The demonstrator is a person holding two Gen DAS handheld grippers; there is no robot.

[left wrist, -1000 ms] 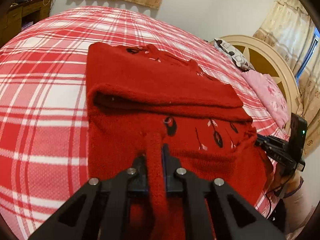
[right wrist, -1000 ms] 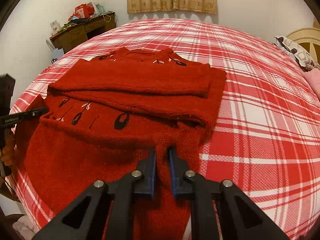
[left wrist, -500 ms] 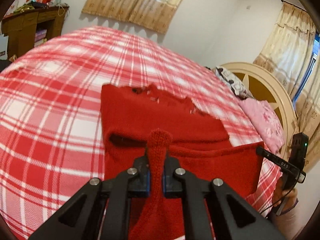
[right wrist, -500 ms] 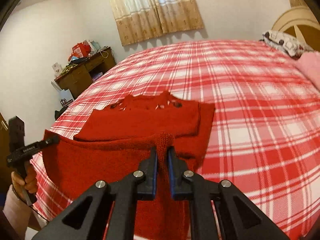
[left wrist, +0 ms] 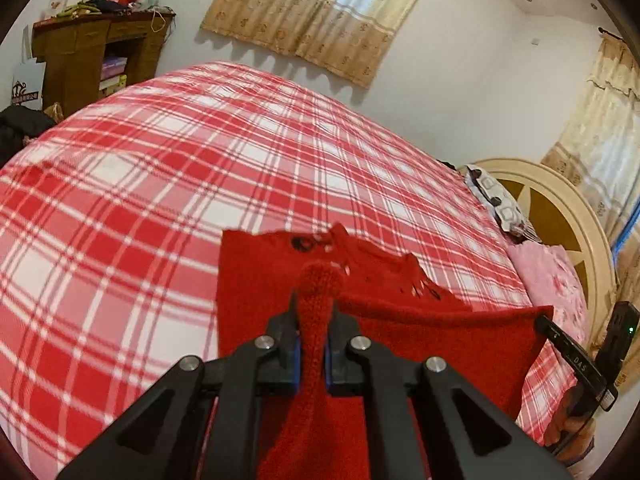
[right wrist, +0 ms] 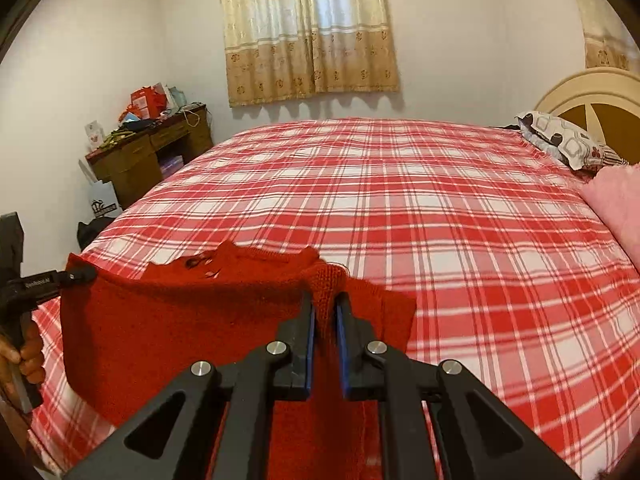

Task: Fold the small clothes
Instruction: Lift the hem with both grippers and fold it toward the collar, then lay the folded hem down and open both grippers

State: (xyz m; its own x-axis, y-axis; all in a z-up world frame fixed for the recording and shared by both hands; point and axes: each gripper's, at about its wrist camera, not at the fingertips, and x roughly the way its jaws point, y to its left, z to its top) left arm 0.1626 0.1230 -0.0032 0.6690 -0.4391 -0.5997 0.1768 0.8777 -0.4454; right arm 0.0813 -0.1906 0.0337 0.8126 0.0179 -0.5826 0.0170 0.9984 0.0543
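A small red knitted sweater [left wrist: 256, 280] with dark leaf marks lies on the plaid bed, its near hem raised off the cover. My left gripper [left wrist: 312, 304] is shut on one bottom corner of the sweater, a bunch of knit sticking up between the pads. My right gripper [right wrist: 325, 300] is shut on the other bottom corner of the sweater [right wrist: 180, 320]. The hem hangs stretched between the two as a red sheet above the folded sleeves. In the left wrist view the right gripper [left wrist: 560, 334] shows at the right edge; in the right wrist view the left gripper [right wrist: 76, 277] shows at the left edge.
The red-and-white plaid bed cover [right wrist: 440, 220] spreads wide beyond the sweater. A pink blanket [left wrist: 552, 276], a patterned pillow [right wrist: 560, 140] and a cream headboard [left wrist: 560, 216] lie to the right. A cluttered wooden desk [right wrist: 140, 160] stands by the far wall. A hand [right wrist: 28, 356] grips the left tool.
Both grippers have risen with the sweater's bottom corners, lifting the hem off the bed. The views now tilt up, showing more wall and curtains; the lower body hides the leaf pattern.
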